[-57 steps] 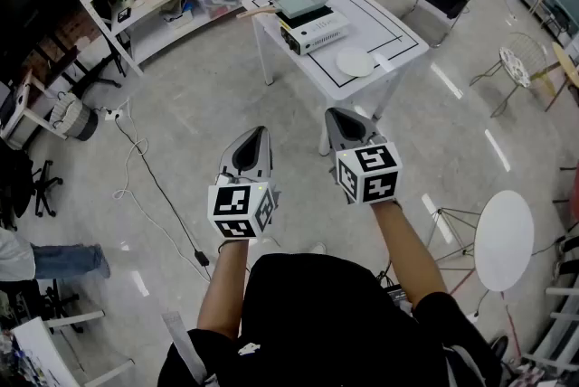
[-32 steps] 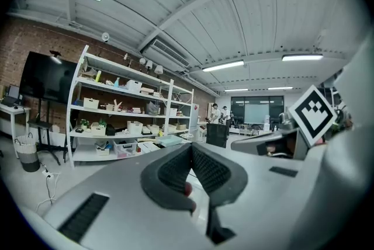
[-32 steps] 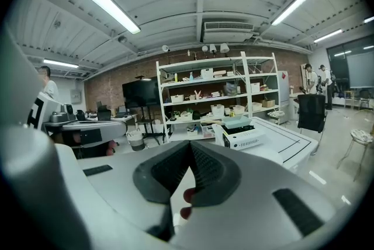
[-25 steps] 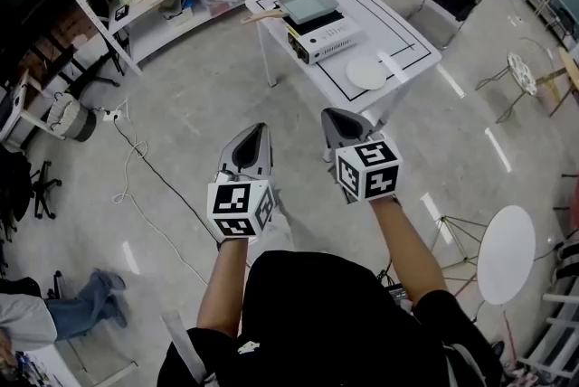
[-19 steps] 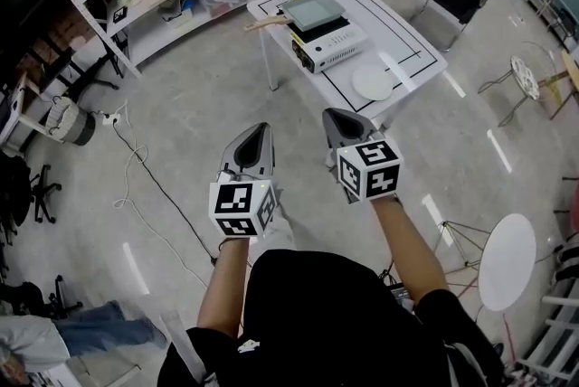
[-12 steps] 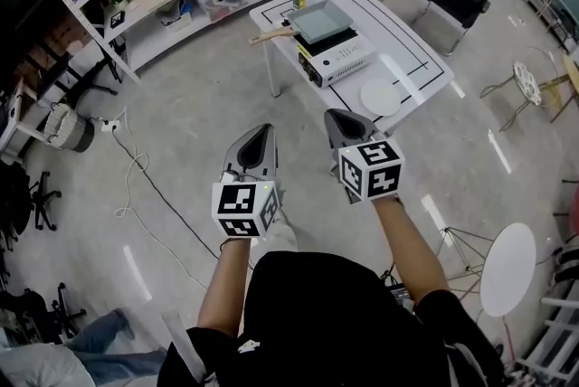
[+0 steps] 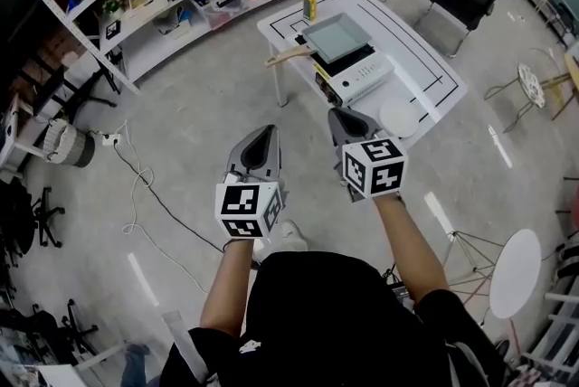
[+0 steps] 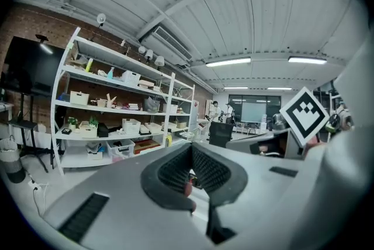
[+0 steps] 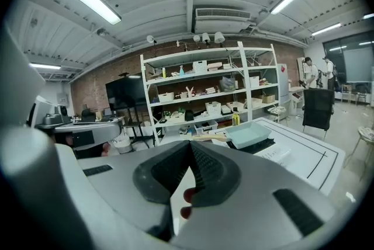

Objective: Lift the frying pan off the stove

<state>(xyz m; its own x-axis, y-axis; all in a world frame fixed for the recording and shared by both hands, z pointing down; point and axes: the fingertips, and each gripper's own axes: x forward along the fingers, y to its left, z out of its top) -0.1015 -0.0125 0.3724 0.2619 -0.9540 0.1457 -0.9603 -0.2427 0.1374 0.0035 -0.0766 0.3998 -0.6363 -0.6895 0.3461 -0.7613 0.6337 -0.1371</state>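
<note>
Head view: one frying pan (image 7: 336, 37) atop one stove (image 7: 357, 76) by the bench's (image 7: 434, 82) left edge, wooden handle poking past that edge. Two grippers, left gripper (image 7: 266, 132) and right gripper (image 7: 342, 114), jaws closed on nothing, well short of the pan, only floor (image 7: 199, 114) between. Also one yellow bottle (image 7: 310, 0) at the far-left corner and one white plate (image 7: 398, 117) near the front edge.

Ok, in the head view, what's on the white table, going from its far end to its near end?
Yellow bottle → frying pan on the stove → white plate.
</note>
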